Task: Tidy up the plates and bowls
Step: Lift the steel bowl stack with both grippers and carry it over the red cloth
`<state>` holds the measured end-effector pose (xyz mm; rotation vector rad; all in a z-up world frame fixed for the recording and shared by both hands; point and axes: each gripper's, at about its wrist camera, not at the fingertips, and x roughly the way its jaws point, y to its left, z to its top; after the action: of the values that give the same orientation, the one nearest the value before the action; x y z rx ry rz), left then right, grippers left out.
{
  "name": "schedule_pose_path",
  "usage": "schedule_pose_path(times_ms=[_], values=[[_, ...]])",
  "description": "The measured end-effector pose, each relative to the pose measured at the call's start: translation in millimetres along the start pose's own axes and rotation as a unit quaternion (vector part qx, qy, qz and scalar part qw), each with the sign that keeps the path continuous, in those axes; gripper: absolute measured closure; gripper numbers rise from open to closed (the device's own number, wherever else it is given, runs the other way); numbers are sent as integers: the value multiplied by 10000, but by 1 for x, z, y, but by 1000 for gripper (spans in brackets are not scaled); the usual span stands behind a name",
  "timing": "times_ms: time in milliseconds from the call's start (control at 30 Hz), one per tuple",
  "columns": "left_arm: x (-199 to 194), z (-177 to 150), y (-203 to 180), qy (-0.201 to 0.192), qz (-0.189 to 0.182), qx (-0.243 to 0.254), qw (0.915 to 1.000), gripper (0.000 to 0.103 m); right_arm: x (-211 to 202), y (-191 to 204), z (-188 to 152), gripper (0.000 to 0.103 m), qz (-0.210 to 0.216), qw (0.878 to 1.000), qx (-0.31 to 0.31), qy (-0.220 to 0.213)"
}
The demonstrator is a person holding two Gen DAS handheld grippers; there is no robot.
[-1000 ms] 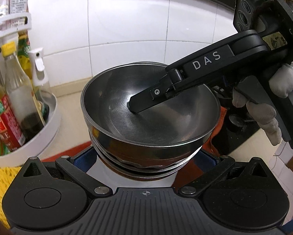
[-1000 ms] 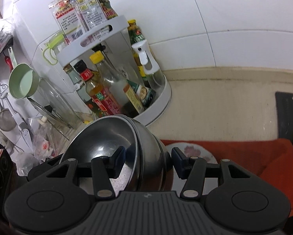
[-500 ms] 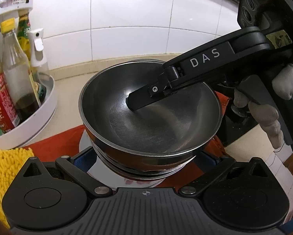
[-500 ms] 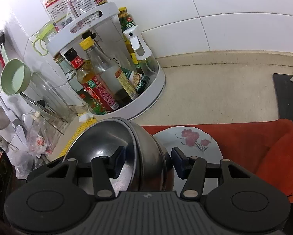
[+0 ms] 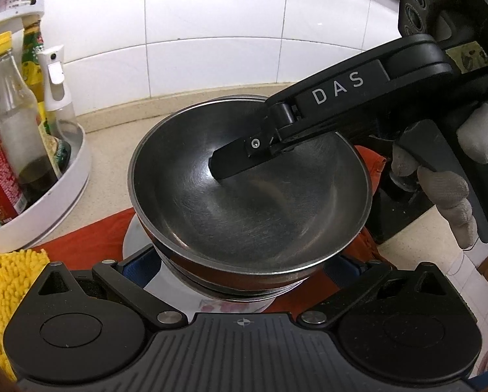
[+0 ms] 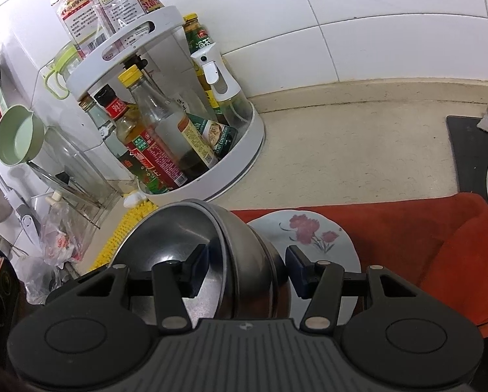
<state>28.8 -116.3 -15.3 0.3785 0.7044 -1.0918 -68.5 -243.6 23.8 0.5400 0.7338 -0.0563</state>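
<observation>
A stack of nested steel bowls (image 5: pixel 250 209) hangs tilted just above a white plate with red flowers (image 6: pixel 312 238) that lies on a red cloth (image 6: pixel 407 228). My right gripper (image 6: pixel 247 268) is shut on the stack's wall, with one finger (image 5: pixel 231 163) inside the top bowl and the other outside. A gloved hand (image 5: pixel 446 189) holds that gripper. In the left wrist view my left gripper (image 5: pixel 244 268) stands open and low in front of the stack. Its blue pads are either side of the stack's base, apart from it. A white edge of the plate (image 5: pixel 134 238) shows under the bowls.
A white round rack (image 6: pixel 244 150) full of sauce bottles stands at the left against the tiled wall. A yellow shaggy mat (image 5: pixel 5 281) lies left of the cloth. A black stove surface (image 6: pixel 469 143) is at the right. Beige counter runs behind the cloth.
The bowls stay in my right gripper's grip. Both views have shifted a little, so more of the flowered plate and the red cloth shows below the stack.
</observation>
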Motion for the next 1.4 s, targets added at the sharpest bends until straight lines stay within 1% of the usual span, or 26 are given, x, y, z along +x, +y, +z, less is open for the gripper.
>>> schedule_pose_path(times_ms=[500,767,1167,1400], values=[[-1,4,-10,34,125,-74,9999,0,-5,-10,6,56,60,10000,-43,-53],[-5,10,-14,14,296,-106,9995,0,-7,-12,12,56,119,9998,-88,-149],[-10,11,-24,79,564,-205,9982,0,-10,-7,13,56,171,9994,-225,-203],[-18,6,-32,107,693,-88,9975,0,-13,0,8,56,149,9993,-242,-247]])
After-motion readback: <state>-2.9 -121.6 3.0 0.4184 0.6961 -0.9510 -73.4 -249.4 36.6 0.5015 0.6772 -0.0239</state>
